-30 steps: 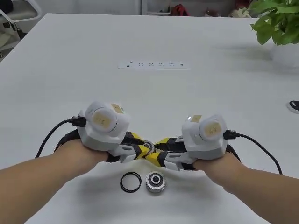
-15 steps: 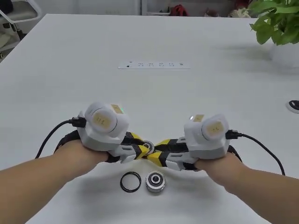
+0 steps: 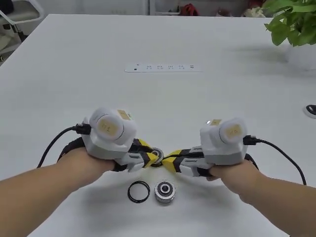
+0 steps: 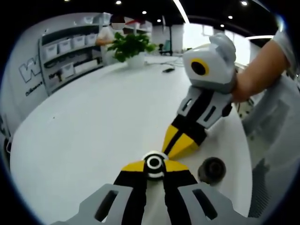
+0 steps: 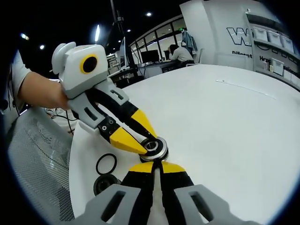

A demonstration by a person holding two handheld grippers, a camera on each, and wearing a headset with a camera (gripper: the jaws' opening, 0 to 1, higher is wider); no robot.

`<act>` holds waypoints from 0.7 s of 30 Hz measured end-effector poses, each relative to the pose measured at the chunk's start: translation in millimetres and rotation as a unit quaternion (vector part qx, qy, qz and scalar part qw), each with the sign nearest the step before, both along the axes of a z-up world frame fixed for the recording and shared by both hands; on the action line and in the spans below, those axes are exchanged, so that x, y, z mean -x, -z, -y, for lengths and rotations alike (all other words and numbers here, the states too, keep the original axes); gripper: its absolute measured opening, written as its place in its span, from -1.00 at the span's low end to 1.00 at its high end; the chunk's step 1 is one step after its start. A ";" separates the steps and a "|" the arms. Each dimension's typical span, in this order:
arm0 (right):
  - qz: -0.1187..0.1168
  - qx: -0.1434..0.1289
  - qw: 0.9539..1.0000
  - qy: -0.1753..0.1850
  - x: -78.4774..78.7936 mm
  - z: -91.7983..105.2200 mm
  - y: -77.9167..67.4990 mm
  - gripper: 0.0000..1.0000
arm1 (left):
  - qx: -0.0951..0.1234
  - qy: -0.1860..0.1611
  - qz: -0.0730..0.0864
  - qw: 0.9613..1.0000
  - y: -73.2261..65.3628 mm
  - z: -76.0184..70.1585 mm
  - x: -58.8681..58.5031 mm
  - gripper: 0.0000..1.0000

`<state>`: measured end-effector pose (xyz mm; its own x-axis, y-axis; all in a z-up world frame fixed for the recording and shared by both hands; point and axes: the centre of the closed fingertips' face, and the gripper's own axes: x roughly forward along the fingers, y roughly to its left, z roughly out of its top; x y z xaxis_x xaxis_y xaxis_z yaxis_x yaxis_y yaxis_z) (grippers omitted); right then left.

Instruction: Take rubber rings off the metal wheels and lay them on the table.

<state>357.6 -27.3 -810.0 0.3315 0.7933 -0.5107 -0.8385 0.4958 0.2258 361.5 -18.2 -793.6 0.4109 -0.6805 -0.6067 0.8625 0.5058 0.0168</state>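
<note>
My left gripper (image 3: 152, 157) is shut on a small metal wheel (image 3: 156, 154) that has a black rubber ring around its rim, held just above the white table (image 3: 163, 103). From the right, my right gripper (image 3: 168, 159) meets it, jaws shut, tips pinching the ring at the wheel's edge. In the right gripper view, my own tips (image 5: 152, 165) touch the lower rim of the wheel (image 5: 154, 147), with the left gripper (image 5: 143, 144) gripping it from the left. The left gripper view has the wheel (image 4: 154, 162) between my jaws and the right gripper (image 4: 174, 151) beside it. A loose rubber ring (image 3: 138, 191) and a bare wheel (image 3: 164, 191) lie nearer me.
A white power strip (image 3: 163, 68) lies across the table's middle. A potted plant (image 3: 291, 22) stands at the far right corner, and a small dark object (image 3: 311, 111) sits at the right edge. Cables trail from both grippers toward me.
My right gripper has drawn a little to the right, away from the left one. The left gripper, the held wheel and the two pieces on the table have stayed put.
</note>
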 end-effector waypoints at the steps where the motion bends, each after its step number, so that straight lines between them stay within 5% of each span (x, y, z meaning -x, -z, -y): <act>1: -0.005 -0.004 1.000 0.004 -0.3 0.5 -0.2 -0.99 | -0.001 0.000 0.001 1.000 0.0 0.1 0.4 -0.73; 6: -0.033 -0.024 0.999 0.023 -1.1 3.0 0.2 -1.00 | -0.002 0.000 0.004 1.000 0.5 -0.2 -0.5 -0.74; 21: -0.070 -0.064 0.994 0.051 -4.2 7.3 -6.0 -1.00 | -0.004 0.000 0.009 1.000 0.7 -0.6 -1.1 -0.75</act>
